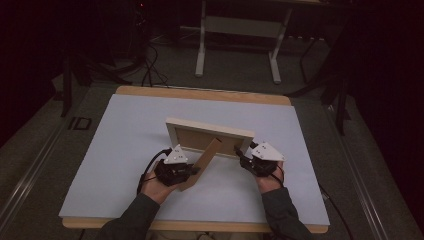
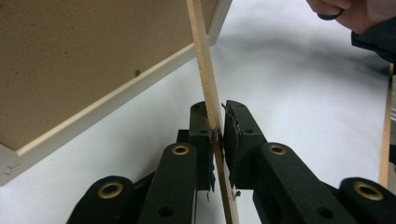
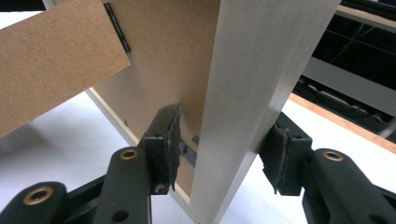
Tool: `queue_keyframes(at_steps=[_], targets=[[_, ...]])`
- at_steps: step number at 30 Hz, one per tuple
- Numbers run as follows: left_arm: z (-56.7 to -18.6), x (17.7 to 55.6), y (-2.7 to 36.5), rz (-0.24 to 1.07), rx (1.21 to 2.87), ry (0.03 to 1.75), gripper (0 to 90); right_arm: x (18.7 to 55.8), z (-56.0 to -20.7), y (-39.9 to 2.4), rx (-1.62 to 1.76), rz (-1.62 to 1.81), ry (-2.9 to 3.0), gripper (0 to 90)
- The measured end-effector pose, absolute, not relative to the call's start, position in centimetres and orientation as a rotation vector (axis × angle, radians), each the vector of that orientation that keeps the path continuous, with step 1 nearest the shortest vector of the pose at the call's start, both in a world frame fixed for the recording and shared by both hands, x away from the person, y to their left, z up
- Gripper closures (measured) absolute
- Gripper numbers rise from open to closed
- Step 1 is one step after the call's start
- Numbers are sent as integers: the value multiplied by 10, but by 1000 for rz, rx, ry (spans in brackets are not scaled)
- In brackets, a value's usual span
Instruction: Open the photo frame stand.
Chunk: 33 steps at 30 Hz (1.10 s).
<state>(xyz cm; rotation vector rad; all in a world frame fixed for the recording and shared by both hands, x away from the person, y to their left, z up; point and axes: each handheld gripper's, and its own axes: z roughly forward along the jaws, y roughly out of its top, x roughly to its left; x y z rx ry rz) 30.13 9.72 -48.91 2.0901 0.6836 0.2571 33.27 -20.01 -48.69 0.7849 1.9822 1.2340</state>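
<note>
left gripper [image 2: 217,135]: clamped on frame's stand [image 2: 205,70] | right gripper [image 3: 224,156]: jaws straddled picture frame [image 3: 261,70] side, pads apparently clear | near table [image 1: 125,150] front edge

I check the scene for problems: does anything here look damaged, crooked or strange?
The pads of the right gripper look ragged at their edges. Otherwise nothing stands out: the picture frame stands on the table and the left gripper pinches its back stand.
</note>
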Motion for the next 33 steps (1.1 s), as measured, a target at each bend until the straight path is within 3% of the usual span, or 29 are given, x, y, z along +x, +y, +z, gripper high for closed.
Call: queue_keyframes(at_steps=[33], targets=[[-503, 290, 92, 289, 2114, 672, 823, 318, -497, -191, 747, 1189, 1930, 518]])
